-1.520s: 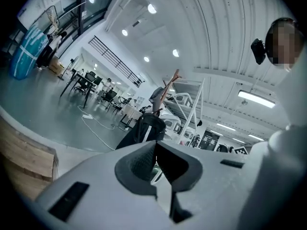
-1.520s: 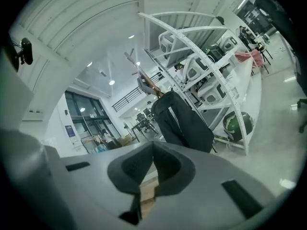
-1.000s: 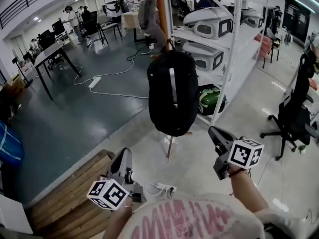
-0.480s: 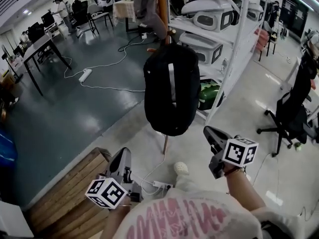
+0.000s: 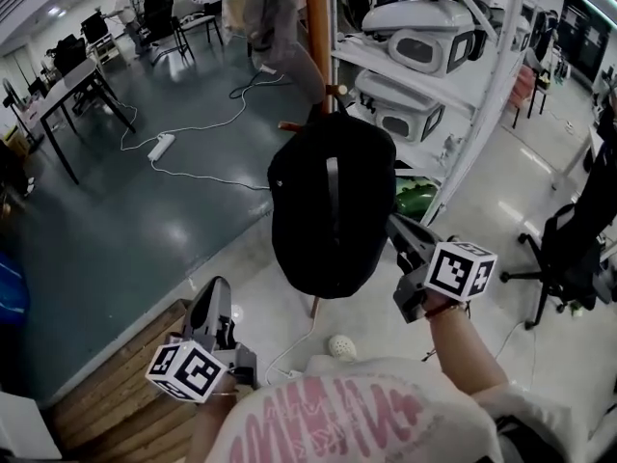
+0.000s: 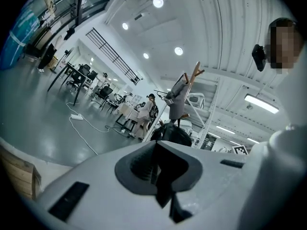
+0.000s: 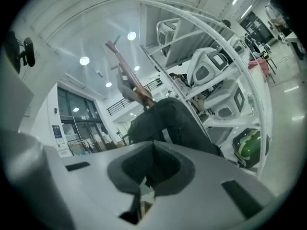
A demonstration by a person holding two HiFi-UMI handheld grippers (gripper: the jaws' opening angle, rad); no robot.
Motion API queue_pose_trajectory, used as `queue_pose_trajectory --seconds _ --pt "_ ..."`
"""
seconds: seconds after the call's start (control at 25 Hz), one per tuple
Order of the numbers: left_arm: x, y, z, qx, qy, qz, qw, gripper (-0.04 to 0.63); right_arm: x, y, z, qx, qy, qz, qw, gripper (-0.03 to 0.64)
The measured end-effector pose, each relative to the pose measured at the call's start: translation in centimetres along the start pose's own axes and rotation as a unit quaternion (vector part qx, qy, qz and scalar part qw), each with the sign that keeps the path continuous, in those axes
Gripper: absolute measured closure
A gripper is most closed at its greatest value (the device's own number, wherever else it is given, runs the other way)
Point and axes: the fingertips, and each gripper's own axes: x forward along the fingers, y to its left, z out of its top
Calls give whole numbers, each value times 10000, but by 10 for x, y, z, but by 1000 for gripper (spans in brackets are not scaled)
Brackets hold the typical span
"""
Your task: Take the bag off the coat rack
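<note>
1. Currently the black bag hangs on the wooden coat rack; what it holds cannot be seen.
2. Low at the left, the left gripper has its jaws clenched on nothing and is well apart from the bag.
3. Beside the bag's right edge, the right gripper is likewise pressed together and empty; whether it touches the bag is unclear.
4. Behind, the white shelving holds white-and-grey cases, with a green item on a low shelf.

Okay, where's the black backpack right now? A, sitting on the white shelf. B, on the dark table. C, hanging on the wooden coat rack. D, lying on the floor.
C: the black backpack hangs off the floor from the wooden coat rack, in front of the shelf.
</note>
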Motion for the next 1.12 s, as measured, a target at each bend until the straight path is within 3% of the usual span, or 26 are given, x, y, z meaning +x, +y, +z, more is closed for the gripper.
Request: queue_pose_trajectory --seconds 0.28,0.36,0.4,0.72,1.0,1.12 --pt "58 12 11 19 -134 210 9997 592 42 -29 96 -501 -866 237 9947 609" --pt "70 18 11 -29 -160 324 9993 592 51 -35 112 -737 -968 313 9921 430" --pt "75 20 10 -57 -169 366 9992 592 57 -39 116 -819 -951 364 9914 386" --pt "115 28 7 -90 -241 516 9983 592 112 -60 93 -1249 -205 828 9885 188" --pt "135 24 0 -115 -285 468 9984 592 146 -61 67 -1695 320 1229 9773 167" --pt "142 10 0 -76 -434 -22 9990 592 153 -68 68 -1701 415 1174 9775 180"
